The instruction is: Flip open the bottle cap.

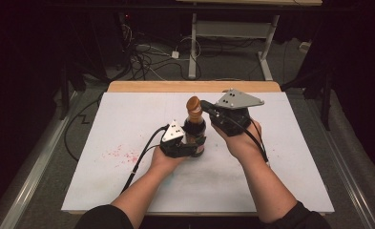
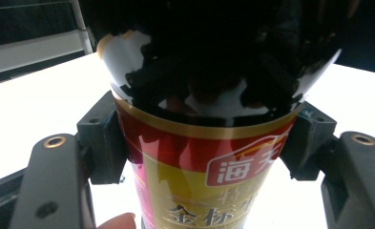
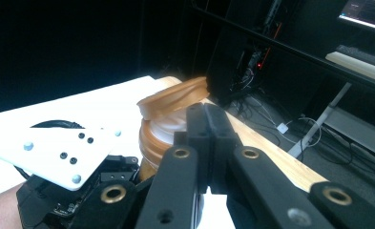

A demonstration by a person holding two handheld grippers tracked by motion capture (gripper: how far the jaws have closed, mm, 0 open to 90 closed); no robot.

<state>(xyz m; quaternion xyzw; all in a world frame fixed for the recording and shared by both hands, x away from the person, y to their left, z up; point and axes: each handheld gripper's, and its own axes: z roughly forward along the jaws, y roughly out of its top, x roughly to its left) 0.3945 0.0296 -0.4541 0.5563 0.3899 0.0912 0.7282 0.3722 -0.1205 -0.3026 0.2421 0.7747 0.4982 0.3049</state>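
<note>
Left gripper view: dark bottle (image 2: pixel 209 157), red-gold label, clamped in left jaws; right jaws closed empty.

Bottle (image 2: pixel 209 157): glossy dark glass, slick printed label in red and gold; cap (image 3: pixel 173 102) of smooth brown plastic. Left hand-held gripper (image 1: pixel 187 145): matt black plastic jaws, brass-coloured rivets, flat grey metal plate. Right hand-held gripper (image 1: pixel 205 104): the same finish. Bench (image 1: pixel 280 157): matt white sheet, pale wood along the far edge.
</note>
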